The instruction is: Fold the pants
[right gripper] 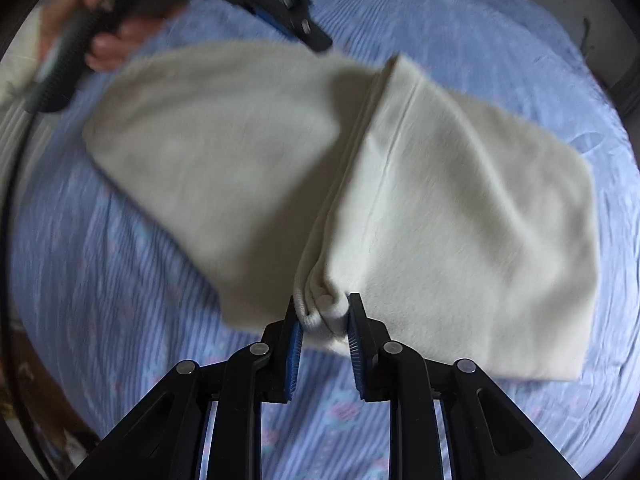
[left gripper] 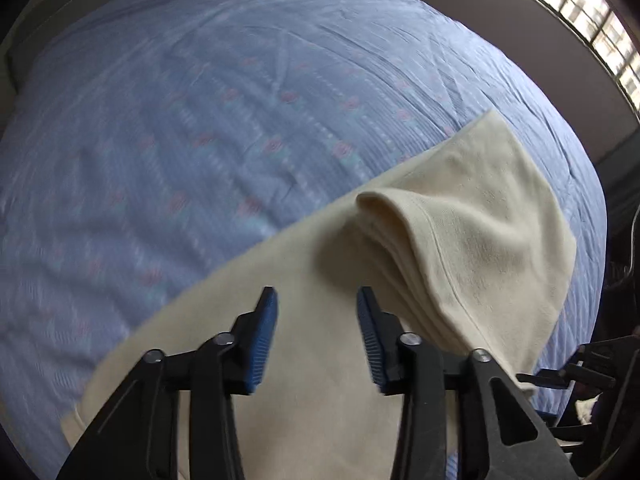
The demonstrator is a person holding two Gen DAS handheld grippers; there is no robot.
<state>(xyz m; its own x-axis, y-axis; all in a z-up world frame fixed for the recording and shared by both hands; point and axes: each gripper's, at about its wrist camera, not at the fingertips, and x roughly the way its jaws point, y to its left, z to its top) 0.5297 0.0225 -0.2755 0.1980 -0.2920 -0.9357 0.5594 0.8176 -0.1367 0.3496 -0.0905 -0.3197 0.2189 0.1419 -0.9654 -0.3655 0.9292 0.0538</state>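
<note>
Right claw [right gripper: 322, 312] pinches the cream pants [right gripper: 440, 200] (bunched waistband) over the blue bedsheet [right gripper: 120, 280].

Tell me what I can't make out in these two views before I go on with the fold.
- Left wrist view: near end of the pants is hidden behind the open left gripper.
- Right wrist view: the edge bunched in the right gripper can't be identified, waistband or hem.
- Right wrist view: the hand is motion-blurred.
- Both views: bedspread pattern is smeared.
</note>
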